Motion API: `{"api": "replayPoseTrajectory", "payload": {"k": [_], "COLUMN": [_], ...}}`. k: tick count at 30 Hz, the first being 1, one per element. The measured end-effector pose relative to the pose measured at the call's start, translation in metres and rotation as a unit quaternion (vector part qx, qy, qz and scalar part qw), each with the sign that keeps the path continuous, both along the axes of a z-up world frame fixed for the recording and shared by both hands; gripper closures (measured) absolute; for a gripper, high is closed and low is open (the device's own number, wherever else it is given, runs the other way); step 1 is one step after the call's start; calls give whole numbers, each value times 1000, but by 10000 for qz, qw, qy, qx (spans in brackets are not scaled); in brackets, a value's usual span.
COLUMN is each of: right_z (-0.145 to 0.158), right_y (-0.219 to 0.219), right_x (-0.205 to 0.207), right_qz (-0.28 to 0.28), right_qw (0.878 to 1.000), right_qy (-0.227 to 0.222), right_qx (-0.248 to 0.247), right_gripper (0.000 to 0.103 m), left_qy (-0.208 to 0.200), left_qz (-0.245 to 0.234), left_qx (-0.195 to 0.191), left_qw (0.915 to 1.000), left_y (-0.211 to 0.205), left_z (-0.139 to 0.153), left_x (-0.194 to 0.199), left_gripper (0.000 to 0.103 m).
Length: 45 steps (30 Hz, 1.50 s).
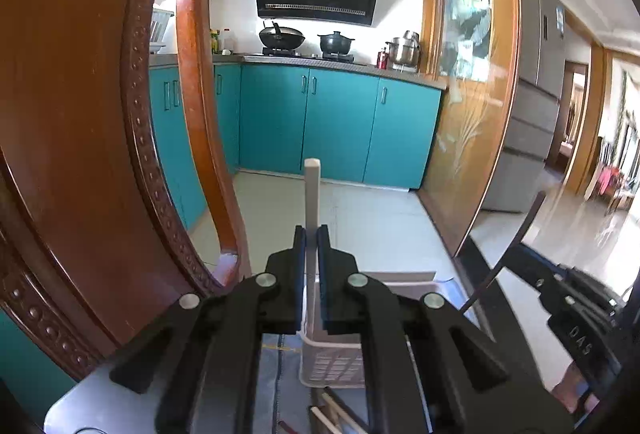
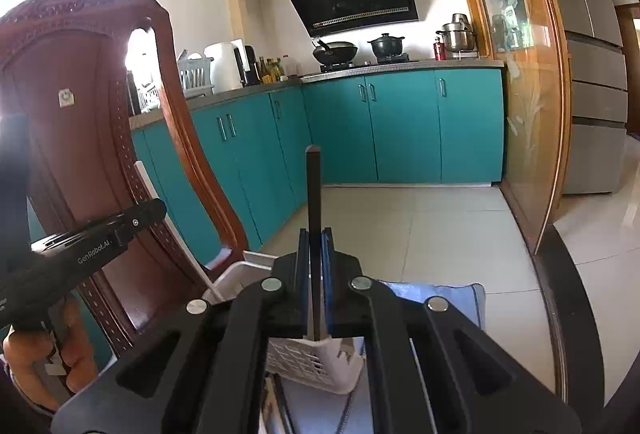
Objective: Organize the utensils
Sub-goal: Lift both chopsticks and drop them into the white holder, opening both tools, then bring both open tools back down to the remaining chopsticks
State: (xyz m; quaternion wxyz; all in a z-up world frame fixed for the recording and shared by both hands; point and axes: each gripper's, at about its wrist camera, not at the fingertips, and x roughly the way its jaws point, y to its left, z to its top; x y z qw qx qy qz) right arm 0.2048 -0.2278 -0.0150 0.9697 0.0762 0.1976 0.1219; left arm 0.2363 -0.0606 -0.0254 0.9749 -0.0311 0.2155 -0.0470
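The wooden chair [image 1: 80, 122] filled my 9 o'clock. Below both grippers stood the white basket [image 1: 332, 366], at 6 o'clock. My left gripper [image 1: 311, 234] pinched a pale chopstick [image 1: 312, 190] upright; my right gripper [image 2: 316, 234] pinched a dark chopstick [image 2: 313, 190] likewise. I judged the step as carrying to the basket. The next move called for lowering each tip into the basket before parting the fingers.
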Motion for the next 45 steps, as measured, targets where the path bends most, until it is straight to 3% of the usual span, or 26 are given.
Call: {"api": "replayPoseTrajectory", "payload": {"k": [7,11,14,21,28,31,35,40,45], "right_z": [6,4,-9,-54,-126,-154,-179,-194,-196], "right_y": [-13,-11,-6,21,51,62,66,70,72], "right_x": [-36,-59,-66,-56,-19,-9,0,-1,-8], "right_qz": [-41,364,834,1411,1421,1338,1365,1322,1303], "right_qw": [9979,9945,9925,9884,9688,9592,9478,9421,9425], "right_qy": [-649,-974,-887,116,1748,2175,2660,2879,2851], "right_qx": [-26,-81,-108,-546,-1029,-1217,-1112,-1098,-1164], "right_gripper": [78,76,76,76,76,76,76,76,76], "left_qy": [-67,-218,-324,-377,-116,223,1082,2045,2572], "left_qz": [88,129,137,161,204,203,14,-151,-159], "left_qx": [296,555,716,952,986,933,581,284,249], "left_qw": [9995,9981,9968,9946,9948,9952,9924,9783,9659], "left_y": [-19,-28,-32,-35,-28,-20,-3,13,14], "left_z": [-6,-7,-7,-17,-33,-48,-78,-112,-137], "left_x": [0,-15,-25,-42,-43,-40,-26,-14,-11], "left_gripper": [96,92,89,86,82,77,77,77,77]}}
